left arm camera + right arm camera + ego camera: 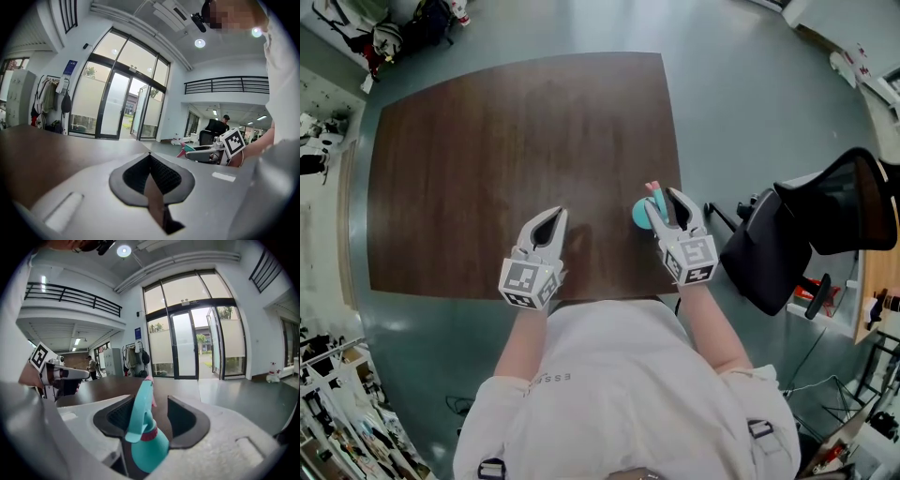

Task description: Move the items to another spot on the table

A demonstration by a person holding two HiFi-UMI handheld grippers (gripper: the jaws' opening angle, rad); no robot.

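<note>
The right gripper (149,401) holds its jaws apart around a teal plastic spray bottle (147,446), which stands between them on the brown wooden table (487,141). The left gripper (150,155) has its jaws together. The small print on the white shirt (619,375) is unreadable.

Office-like hall, tall glass doors (115,105), mezzanine railing (227,85), swivel chair (848,202)

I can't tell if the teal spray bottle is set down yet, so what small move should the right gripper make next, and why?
Probably draw the right gripper straight back off the teal spray bottle. Its jaws stand apart with a gap beside the bottle, which seems to rest on the table near its edge. The left gripper is shut and empty.
</note>
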